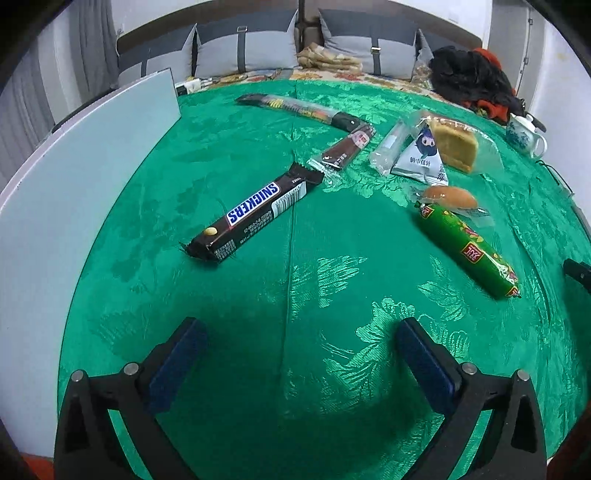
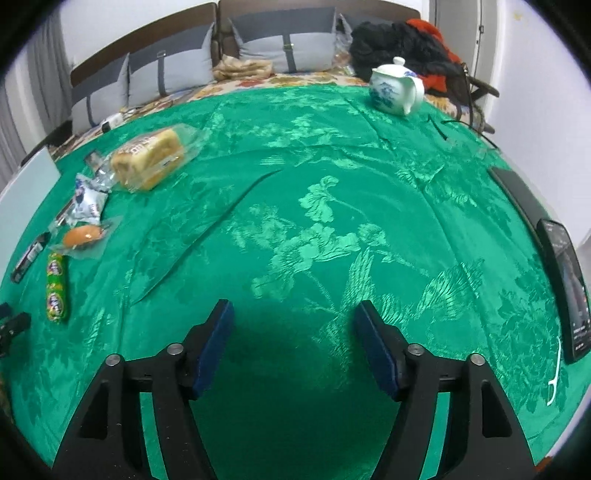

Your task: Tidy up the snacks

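So the worktop point(image 2: 332, 155) is draped in shiny green cloth with a woven flower pattern. Right behind it there's a sofa point(image 1: 159, 37) with a dark brown back, grey cushions point(image 1: 243, 48) with darker straps, and a floral cover point(image 2: 295, 79) on the seat. A heap of black and red clothes point(image 2: 402, 40) sits at its right end. Walls are plain white, grey curtain point(image 1: 92, 33) on the left. Lighting looks even, indoor.
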Available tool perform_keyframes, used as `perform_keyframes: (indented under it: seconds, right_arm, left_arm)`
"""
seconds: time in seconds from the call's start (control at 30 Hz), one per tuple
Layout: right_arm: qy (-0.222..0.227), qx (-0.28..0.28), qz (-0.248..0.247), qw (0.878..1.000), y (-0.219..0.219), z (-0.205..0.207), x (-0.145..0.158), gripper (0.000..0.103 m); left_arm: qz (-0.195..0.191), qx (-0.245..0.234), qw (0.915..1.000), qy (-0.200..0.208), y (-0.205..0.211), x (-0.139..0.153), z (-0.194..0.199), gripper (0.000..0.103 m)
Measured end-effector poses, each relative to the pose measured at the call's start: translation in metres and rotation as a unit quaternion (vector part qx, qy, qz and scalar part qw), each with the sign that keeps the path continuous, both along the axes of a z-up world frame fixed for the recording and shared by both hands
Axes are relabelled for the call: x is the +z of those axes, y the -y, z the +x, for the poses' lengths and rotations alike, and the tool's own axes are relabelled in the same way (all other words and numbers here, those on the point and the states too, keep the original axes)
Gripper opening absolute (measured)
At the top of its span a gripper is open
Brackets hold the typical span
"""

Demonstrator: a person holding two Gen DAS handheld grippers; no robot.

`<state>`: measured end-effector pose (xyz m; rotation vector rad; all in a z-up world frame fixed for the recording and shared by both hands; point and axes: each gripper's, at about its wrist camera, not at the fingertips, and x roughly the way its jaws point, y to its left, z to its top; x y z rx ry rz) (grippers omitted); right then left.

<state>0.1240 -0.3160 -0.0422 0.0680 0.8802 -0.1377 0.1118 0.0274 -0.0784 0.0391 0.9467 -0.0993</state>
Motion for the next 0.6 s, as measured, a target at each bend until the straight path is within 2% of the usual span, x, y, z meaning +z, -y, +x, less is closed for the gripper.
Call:
perform_keyframes:
  seconds: [0.1,0.23,0.6]
  right_arm:
    - [0.005,0.0,-0.018,1.0,-0.0038,0.0012,-0.0025,0.08]
    - [0.004,0.0,-0.014,1.0,-0.0032,0.003,-0.0021,0.083]
    - [0.003,0.004,-0.013,1.0,-0.0038,0.0039,-0.0018,0.084]
  left_arm:
    - [-0.001,0.0,1.0,0.004,0.0001,-0.0003,-0.0003,0.103]
    - [-0.001,0.001,1.0,0.006,0.0005,-0.0007,-0.001,0.103]
    - [0.0,0.001,1.0,0.006,0.0006,-0.0006,-0.0016,0.103]
